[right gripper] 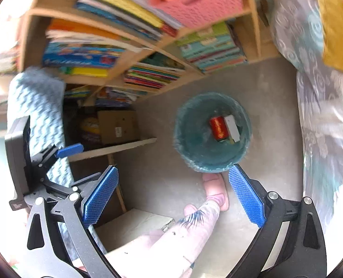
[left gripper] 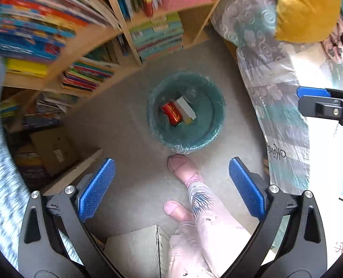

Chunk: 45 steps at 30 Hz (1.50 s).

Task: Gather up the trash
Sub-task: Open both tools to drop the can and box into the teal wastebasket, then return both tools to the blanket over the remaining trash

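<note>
Left hand-held gripper [left gripper: 171, 185] and right hand-held gripper [right gripper: 173, 193]: blue-padded jaws stood wide, nothing held.

Round teal bag-lined waste bin [left gripper: 214, 118] on the grey floor [left gripper: 125, 139]: contained a red drink can [left gripper: 171, 113] and a small white carton [left gripper: 186, 108], touching.

Handling, judged: both light; the can slippery and dentable, best gripped across its middle; the carton across its flat sides.

Bin depth unclear; the carton's labelling blurred.

Daylight glare whitens the right edges, shelves smear with blur, fisheye-bent rims
</note>
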### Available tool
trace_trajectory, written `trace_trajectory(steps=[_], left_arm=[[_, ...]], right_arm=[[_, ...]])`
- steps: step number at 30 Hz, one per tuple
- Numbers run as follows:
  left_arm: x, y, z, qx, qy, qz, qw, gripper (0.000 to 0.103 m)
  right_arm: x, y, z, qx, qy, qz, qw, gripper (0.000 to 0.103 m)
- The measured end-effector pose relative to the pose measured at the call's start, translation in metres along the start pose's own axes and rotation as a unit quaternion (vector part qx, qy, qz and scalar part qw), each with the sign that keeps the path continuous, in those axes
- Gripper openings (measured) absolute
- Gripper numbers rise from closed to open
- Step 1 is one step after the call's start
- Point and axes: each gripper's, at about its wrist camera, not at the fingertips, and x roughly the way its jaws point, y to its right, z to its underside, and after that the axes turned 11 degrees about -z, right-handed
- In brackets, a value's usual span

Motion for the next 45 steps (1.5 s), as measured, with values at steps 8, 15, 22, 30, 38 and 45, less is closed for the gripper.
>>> trace_trajectory(steps=[8,15,22,30,38,45], left_arm=[[-0.097,-0.036,0.040,-0.047,0.059,-0.043,0.9962,0.096],[-0.145,-0.097,0.096,-0.160,0.074,-0.077,0.9814,0.096],[-0.191,-0.151,0.165,-0.274,0.108,-0.101,0.9503,0.096],[-0.219,-0.198,0.264,-0.373,0.107,-0.150,0.9094,0.096],[-0.229,-0.243,0.375,-0.476,0.093,-0.179,0.8559,0.096],[-0.227,-0.279,0.458,-0.554,0.076,-0.170,0.8113,0.096]], right_arm=[[-0.034,-0.109,-0.007,-0.129,-0.028,-0.035,0.991,0.096],[-0.040,-0.210,-0.009,-0.246,-0.052,-0.064,0.966,0.096],[-0.023,-0.306,0.009,-0.330,-0.088,-0.104,0.934,0.096],[0.020,-0.410,0.046,-0.430,-0.151,-0.135,0.880,0.096],[0.063,-0.490,0.089,-0.497,-0.208,-0.156,0.828,0.096],[0.100,-0.546,0.119,-0.529,-0.252,-0.165,0.793,0.096]])
